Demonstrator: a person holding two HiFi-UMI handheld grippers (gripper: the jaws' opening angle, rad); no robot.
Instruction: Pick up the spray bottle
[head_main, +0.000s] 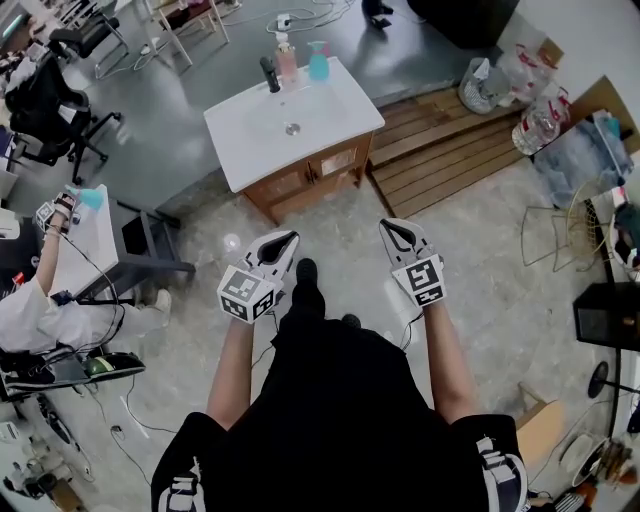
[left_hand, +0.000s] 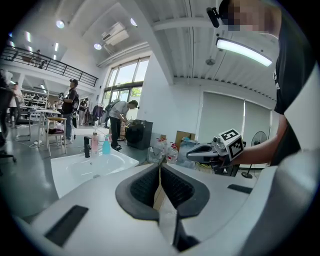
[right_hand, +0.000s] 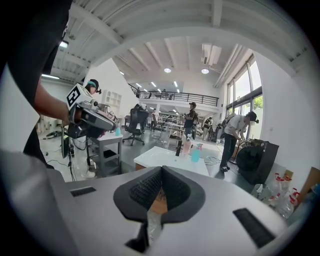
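The teal spray bottle (head_main: 318, 62) stands at the back edge of a white sink vanity (head_main: 250, 140), beside a pink bottle (head_main: 286, 58) and a black faucet (head_main: 270, 73). In the left gripper view the spray bottle (left_hand: 106, 145) is far ahead to the left, and in the right gripper view it (right_hand: 196, 154) is far ahead, just right of centre. My left gripper (head_main: 285, 240) and right gripper (head_main: 393, 230) are held side by side over the floor, well short of the vanity. Both are shut with nothing between their pads (left_hand: 150, 185) (right_hand: 150, 189).
A wooden pallet (head_main: 450, 150) lies right of the vanity, with bags and water bottles (head_main: 530, 90) behind it. A seated person (head_main: 40, 300) works at a grey cart (head_main: 110, 240) at the left. An office chair (head_main: 50, 100) stands at the far left, and cables run across the floor.
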